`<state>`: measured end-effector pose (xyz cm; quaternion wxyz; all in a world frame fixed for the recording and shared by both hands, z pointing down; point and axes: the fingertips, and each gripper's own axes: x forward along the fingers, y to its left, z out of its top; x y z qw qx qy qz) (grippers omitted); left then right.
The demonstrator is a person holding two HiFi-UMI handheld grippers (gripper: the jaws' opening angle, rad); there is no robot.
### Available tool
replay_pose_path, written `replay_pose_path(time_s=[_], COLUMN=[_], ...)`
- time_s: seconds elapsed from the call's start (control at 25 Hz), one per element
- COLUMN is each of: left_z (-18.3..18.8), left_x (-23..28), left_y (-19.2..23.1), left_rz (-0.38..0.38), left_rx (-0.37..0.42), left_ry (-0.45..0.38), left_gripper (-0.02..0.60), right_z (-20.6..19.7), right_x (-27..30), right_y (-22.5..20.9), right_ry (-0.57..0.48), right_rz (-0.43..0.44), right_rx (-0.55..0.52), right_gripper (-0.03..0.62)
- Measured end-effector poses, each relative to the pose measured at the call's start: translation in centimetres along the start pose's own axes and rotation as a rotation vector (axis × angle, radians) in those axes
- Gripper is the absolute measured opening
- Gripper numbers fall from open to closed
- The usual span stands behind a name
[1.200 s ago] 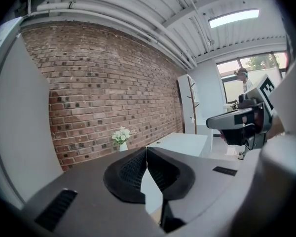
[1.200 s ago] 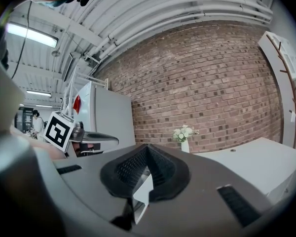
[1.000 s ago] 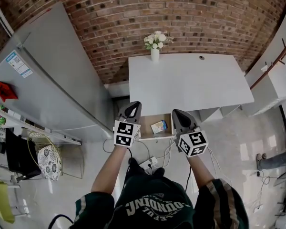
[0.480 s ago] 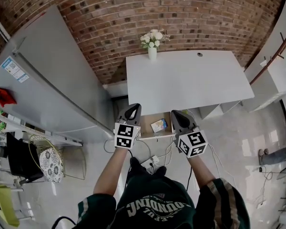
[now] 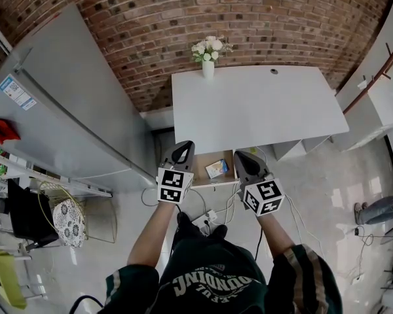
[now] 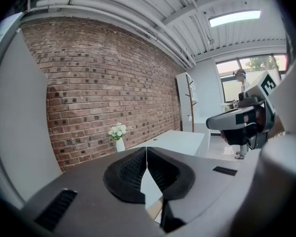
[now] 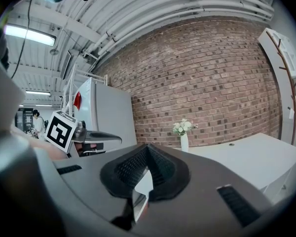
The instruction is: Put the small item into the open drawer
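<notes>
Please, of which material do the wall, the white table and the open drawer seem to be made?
Wall: red-brown brick, rough, pale mortar lines. Table: smooth matte white top, perhaps laminate or painted board. Drawer: light brown inside, probably wood or board.

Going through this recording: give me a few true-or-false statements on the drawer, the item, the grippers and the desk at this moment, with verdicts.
1. The drawer under the desk is shut. False: it stands open.
2. The box lies in the drawer. True.
3. The left gripper holds the box. False: its jaws are shut on nothing.
4. The right gripper is shut and empty. True.
5. A vase with flowers stands at the desk's far edge, by the brick wall. True.
</notes>
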<state>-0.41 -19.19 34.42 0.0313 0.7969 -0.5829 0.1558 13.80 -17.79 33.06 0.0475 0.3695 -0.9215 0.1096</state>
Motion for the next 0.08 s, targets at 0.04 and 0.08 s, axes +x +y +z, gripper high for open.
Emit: replay_pose_path(time_s=[0.04,0.08], left_z=[0.12,0.25], left_x=[-0.04,-0.07], left_y=[-0.08,-0.17], left_rz=[0.003,0.005], left_rx=[0.002,0.005], left_ry=[-0.007,-0.014], left_gripper=[0.015,0.015], right_z=[-0.04,-0.08], right_x=[-0.05,-0.1], right_y=[-0.04,-0.09], right_ry=[0.0,0.0], right_rz=[0.001,0.001], right_rx=[0.0,-0.001], right_gripper=[0.023,0.023])
